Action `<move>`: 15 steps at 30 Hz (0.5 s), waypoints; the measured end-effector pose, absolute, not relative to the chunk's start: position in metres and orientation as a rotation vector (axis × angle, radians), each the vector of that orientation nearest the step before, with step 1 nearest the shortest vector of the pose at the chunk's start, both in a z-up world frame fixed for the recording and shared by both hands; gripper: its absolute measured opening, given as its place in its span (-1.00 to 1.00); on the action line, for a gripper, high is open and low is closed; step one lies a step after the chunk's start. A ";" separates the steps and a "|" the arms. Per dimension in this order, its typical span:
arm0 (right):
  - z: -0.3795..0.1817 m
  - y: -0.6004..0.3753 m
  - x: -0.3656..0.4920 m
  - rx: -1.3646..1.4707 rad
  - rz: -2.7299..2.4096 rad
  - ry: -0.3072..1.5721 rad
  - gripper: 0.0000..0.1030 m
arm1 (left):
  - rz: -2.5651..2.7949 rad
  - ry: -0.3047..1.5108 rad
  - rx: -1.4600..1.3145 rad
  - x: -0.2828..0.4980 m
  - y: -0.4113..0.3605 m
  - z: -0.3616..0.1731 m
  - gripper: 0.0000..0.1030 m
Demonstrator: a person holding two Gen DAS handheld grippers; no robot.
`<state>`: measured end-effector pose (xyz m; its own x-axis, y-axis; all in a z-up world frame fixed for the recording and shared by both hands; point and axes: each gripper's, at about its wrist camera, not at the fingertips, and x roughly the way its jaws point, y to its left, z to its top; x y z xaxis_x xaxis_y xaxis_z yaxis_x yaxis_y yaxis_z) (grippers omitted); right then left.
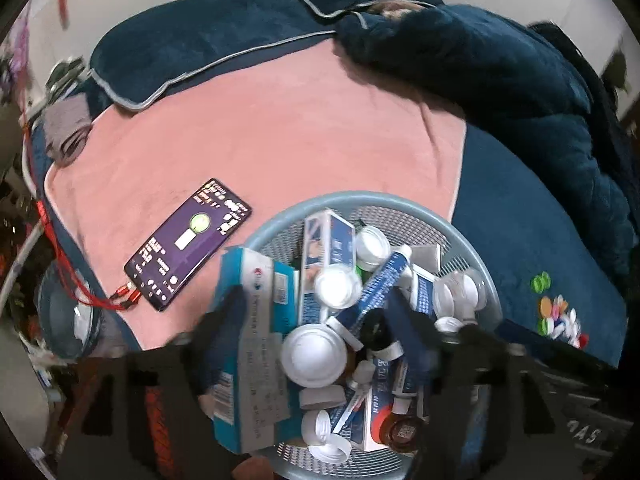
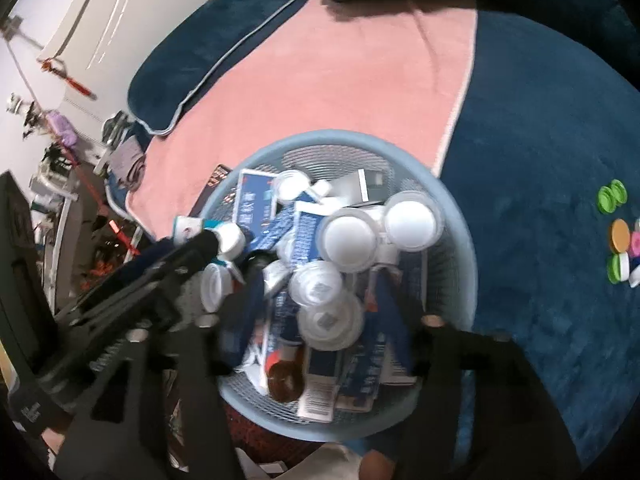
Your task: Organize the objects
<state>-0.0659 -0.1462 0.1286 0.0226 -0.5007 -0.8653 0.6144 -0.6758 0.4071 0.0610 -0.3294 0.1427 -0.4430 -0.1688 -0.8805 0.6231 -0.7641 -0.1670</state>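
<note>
One full basket (image 2: 460, 216) – two grippers' jaws apart above it, nothing clamped.

Basket (image 1: 460, 240) sits on the bed (image 1: 540, 240) right under your left hand-held gripper (image 1: 320, 316), boxes, tubes and jars piled inside it. Phone (image 1: 188, 244) lies on the blanket (image 1: 280, 140) to the left of the basket, cable (image 1: 92, 292) trailing further left. Pillows (image 1: 180, 52) lie beyond, at the far end. Loose caps (image 2: 618, 236) lie on the bed well right of your right hand-held gripper (image 2: 320, 312).
</note>
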 end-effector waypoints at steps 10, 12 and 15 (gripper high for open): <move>0.126 -0.133 -0.075 1.526 -1.826 0.149 0.99 | -2.187 0.580 1.317 0.066 -0.327 0.141 0.98; 0.126 -0.133 -0.074 1.528 -1.826 0.156 0.99 | -2.186 0.570 1.319 0.066 -0.326 0.142 0.98; 0.126 -0.132 -0.075 1.529 -1.829 0.157 0.99 | -2.187 0.566 1.323 0.065 -0.326 0.141 0.98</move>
<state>-0.0748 -0.1317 0.1259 -0.0218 -0.4503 -0.8926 0.5961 -0.7226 0.3500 0.0650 -0.3261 0.1414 -0.3896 -0.2133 -0.8960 0.6214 -0.7789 -0.0847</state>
